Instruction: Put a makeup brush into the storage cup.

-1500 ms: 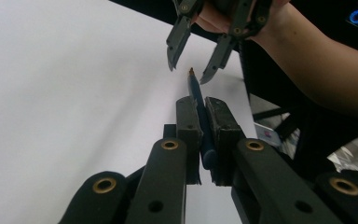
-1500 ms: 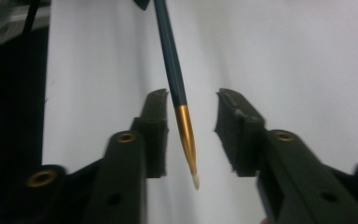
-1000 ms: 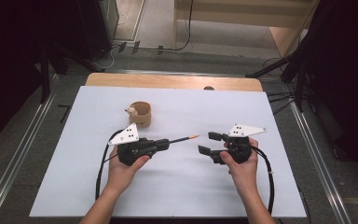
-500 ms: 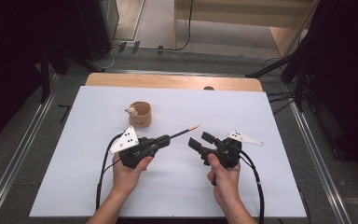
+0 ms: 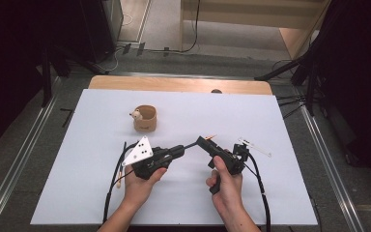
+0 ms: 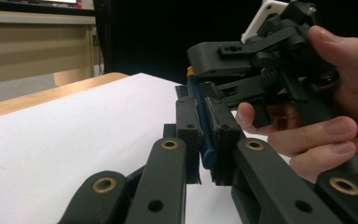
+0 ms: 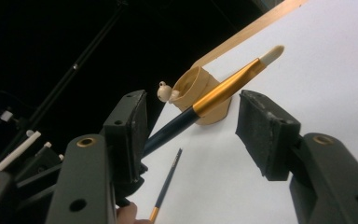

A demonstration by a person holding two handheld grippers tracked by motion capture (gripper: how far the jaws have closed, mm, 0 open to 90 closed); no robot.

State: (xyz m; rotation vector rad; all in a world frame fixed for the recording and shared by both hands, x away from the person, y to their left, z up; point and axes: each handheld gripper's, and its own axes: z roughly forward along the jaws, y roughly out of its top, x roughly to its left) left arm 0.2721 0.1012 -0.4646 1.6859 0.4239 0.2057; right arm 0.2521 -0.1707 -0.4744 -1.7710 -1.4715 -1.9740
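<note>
Dark blue with a gold collar, the paintbrush [image 7: 200, 108] I'm handing over is running level above the white table [image 5: 270, 121], clamped near its handle end by the left gripper [image 6: 205, 135], whose pads are pinching it tight. I'm bringing the right gripper [image 7: 191, 130] around the shaft just below the gold collar; its jaws have just been closing, but they are standing half open, one pad brushing the shaft and the other well clear, so nothing is gripped on that side yet. My worry is the angle: the brush is crossing the gap on a slant, so a closing pad may be pushing it sideways and twisting it in the left grip. If I'm letting go on the left too early, it is dropping to the table, beside the second brush [image 7: 167, 185] lying there, instead of reaching the tan cup [image 5: 145, 118] standing farther back.
</note>
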